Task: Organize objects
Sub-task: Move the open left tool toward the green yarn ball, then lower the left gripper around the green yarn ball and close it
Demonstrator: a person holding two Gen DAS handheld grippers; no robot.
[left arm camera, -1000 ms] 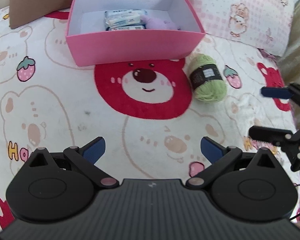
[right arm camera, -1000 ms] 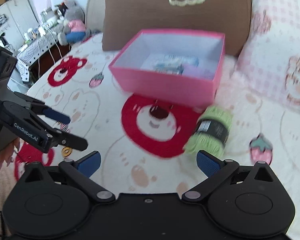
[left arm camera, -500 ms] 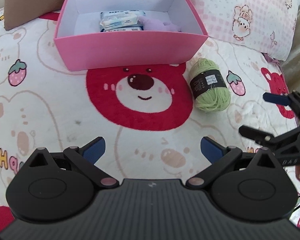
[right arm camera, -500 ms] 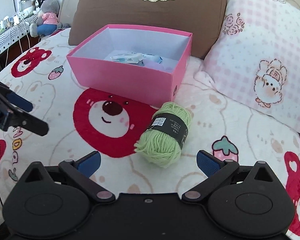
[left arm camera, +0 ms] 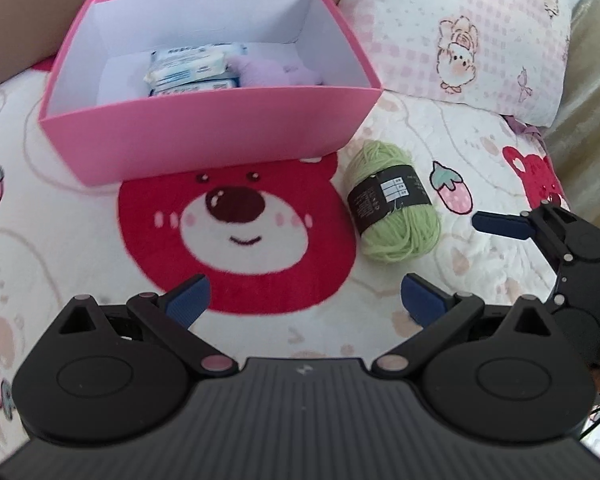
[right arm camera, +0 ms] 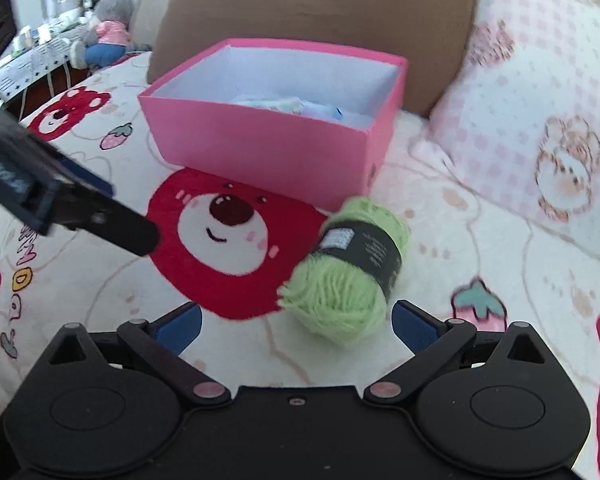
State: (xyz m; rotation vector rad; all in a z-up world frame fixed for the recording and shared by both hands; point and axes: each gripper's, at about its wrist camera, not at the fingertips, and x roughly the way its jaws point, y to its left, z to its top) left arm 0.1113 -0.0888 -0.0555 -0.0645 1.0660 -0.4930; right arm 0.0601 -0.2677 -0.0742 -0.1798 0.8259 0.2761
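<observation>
Right wrist view: the right gripper [right arm camera: 295, 322], fingers spread wide and empty, faces a green yarn ball [right arm camera: 350, 268] lying just in front of the pink box's [right arm camera: 259, 148] corner. The left gripper [left arm camera: 304, 300] is likewise spread, empty.

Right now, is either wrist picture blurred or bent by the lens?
Left wrist view: mostly sharp, the yarn label visible but unreadable; fisheye bows the pink box. Right wrist view: motion blur smears the yarn, the pillow and the left gripper.
</observation>
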